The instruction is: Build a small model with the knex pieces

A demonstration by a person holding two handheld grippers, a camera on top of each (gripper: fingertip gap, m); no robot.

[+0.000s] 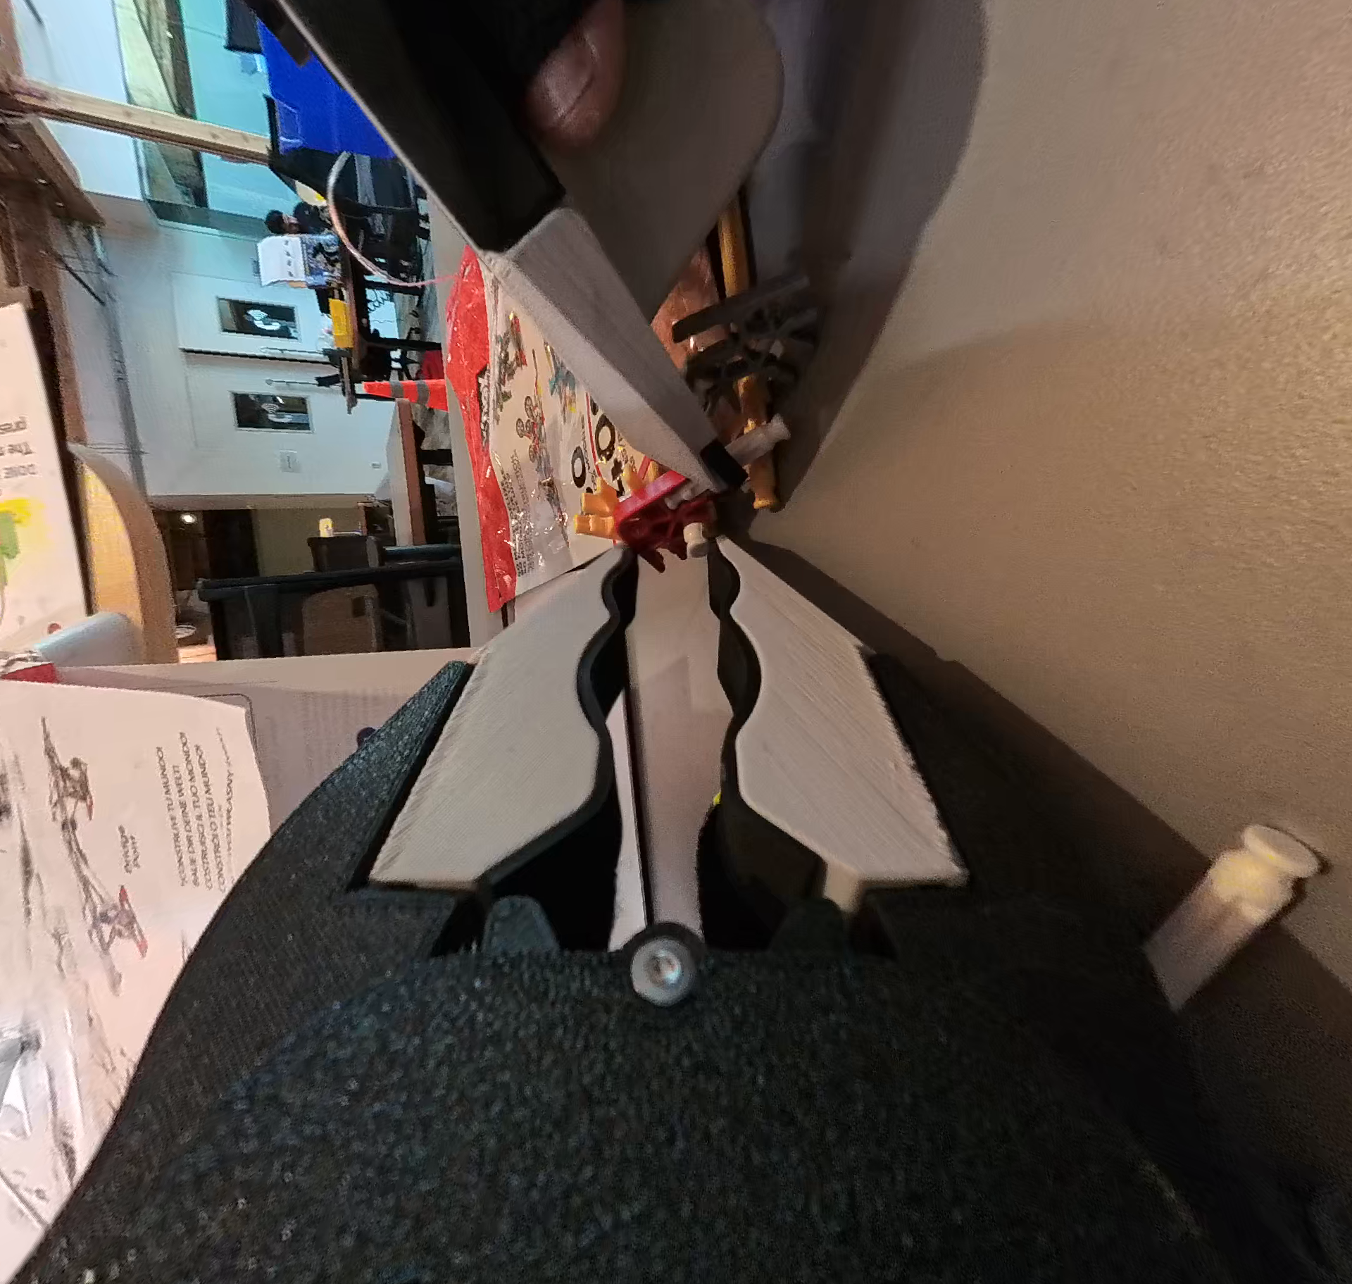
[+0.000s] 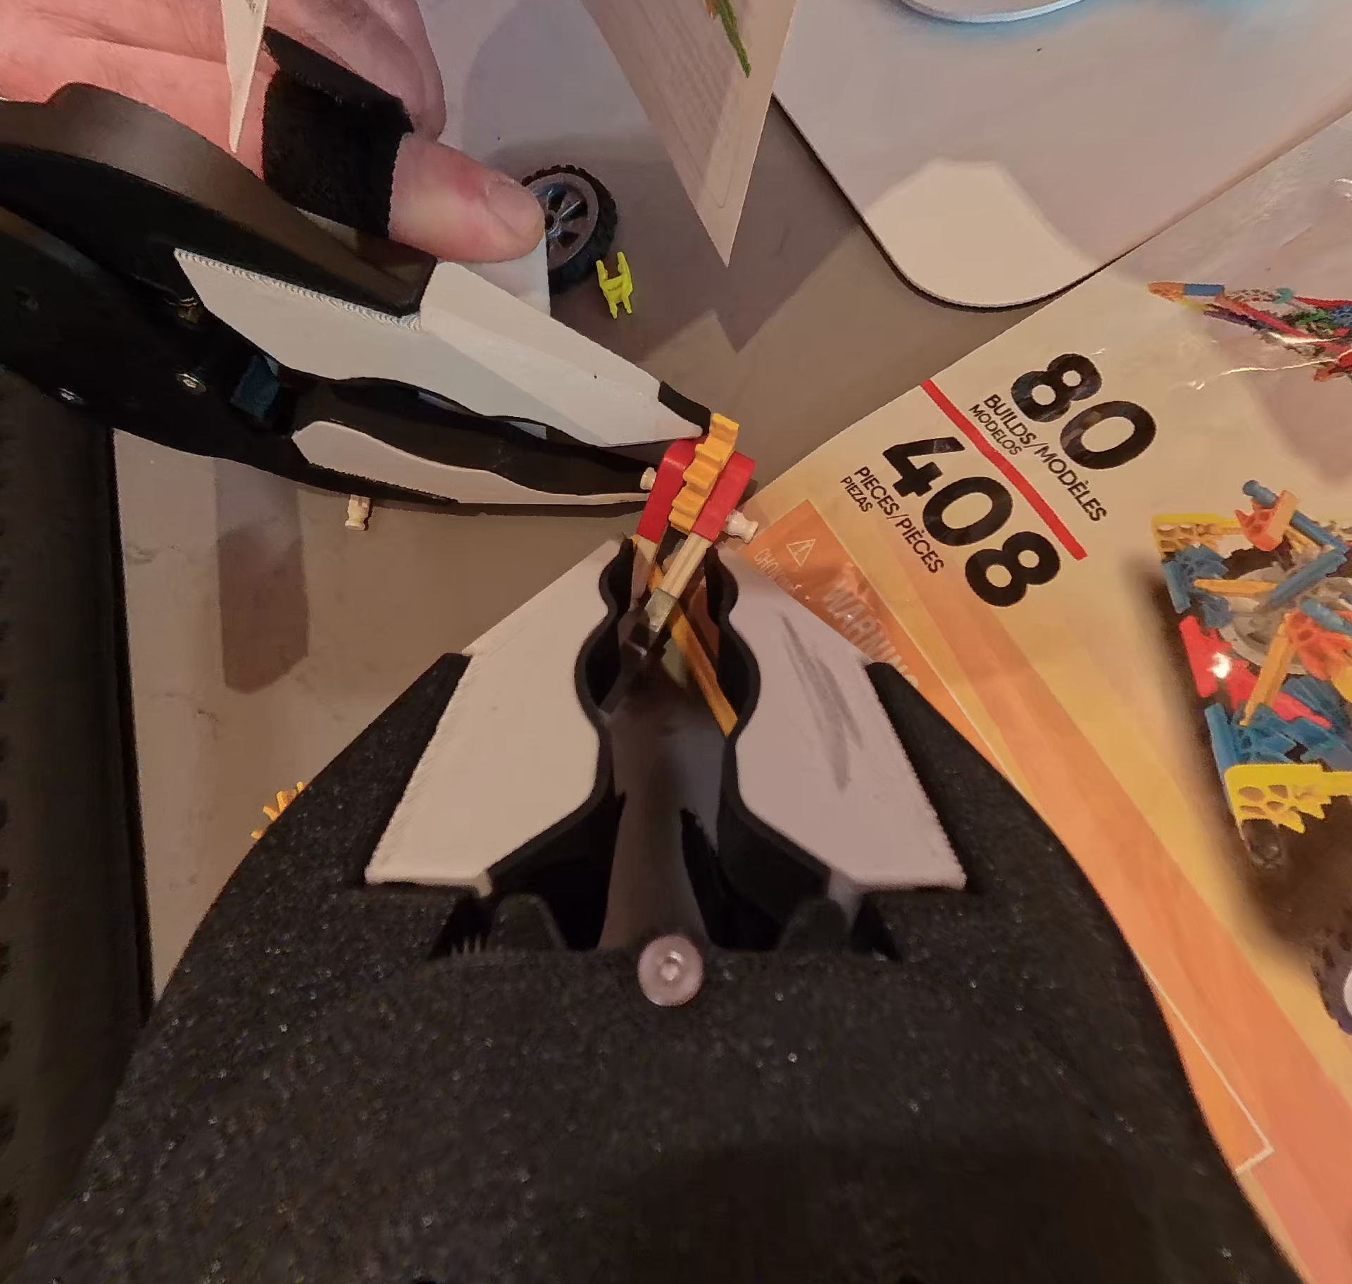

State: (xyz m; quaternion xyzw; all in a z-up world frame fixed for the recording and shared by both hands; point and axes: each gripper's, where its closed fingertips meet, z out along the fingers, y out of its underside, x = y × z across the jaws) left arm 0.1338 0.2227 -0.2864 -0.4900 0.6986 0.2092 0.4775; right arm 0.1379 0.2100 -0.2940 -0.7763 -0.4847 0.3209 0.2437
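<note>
Right gripper [image 2: 669,561] pinching thin rods of a small toy assembly [image 2: 695,477] above the bench [image 2: 219,590], left gripper [image 2: 699,447] meeting it from the left.

Nearest: grainy black body, smooth white fingers, jaws nearly shut on yellow and cream rods, long axis running away from the camera, slightly tilted left. On top: glossy red connectors flanking a toothed yellow gear. Left jaws closed to a point at the gear; actual grip unclear. Beyond: spoked rubber wheel [image 2: 574,224], lime clip [image 2: 616,286]; rightward, glossy printed box [image 2: 1024,590].
</note>
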